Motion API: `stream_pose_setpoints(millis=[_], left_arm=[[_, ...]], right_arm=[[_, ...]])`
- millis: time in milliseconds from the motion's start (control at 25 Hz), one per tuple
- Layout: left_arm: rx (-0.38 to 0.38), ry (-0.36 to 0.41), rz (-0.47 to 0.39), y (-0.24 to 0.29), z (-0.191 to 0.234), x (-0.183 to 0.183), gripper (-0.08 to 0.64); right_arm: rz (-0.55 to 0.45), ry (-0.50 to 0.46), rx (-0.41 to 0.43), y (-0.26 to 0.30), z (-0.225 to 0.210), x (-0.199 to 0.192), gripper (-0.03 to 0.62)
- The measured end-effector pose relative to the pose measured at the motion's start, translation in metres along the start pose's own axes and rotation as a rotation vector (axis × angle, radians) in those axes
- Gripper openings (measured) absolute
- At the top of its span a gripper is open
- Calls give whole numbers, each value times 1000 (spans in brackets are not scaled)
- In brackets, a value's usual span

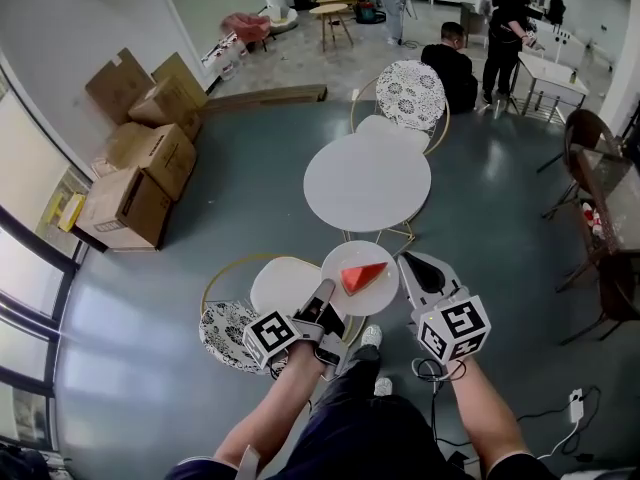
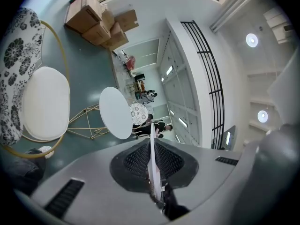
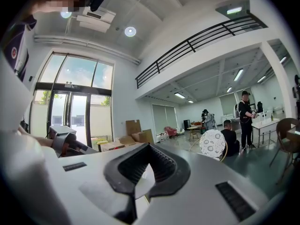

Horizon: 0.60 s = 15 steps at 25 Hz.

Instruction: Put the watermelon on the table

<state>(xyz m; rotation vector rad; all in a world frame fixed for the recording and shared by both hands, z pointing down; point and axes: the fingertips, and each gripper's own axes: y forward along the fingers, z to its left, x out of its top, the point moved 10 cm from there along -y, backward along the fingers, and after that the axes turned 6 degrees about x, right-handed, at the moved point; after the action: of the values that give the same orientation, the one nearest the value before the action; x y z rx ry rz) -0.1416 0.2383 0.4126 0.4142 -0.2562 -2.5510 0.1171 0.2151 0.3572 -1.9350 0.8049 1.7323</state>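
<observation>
Near the round white worktop (image 1: pixel 367 181), left tongs (image 1: pixel 324 301) pinch the round white plate (image 1: pixel 386 258) under a red watermelon wedge (image 1: pixel 362 277); right tongs (image 1: pixel 420 271) seem open. Carry it level, slowly.

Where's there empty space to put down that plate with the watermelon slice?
The round white table is completely bare. It stands between the patterned chair beyond it and the plate with the watermelon slice nearer. It is crowded close in, where the left hand-held gripper clamps the plate by the white-seated chair. Cardboard boxes fill the left side.
</observation>
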Motion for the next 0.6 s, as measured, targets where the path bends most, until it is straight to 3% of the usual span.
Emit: stream_pose_setpoints(millis=[360, 600], left_arm=[[-37, -3, 23, 75, -4, 14, 18], [-50, -28, 27, 132, 1, 45, 18]], right_arm=[[29, -20, -28, 26, -53, 0, 3], [55, -59, -37, 71, -93, 8, 3]])
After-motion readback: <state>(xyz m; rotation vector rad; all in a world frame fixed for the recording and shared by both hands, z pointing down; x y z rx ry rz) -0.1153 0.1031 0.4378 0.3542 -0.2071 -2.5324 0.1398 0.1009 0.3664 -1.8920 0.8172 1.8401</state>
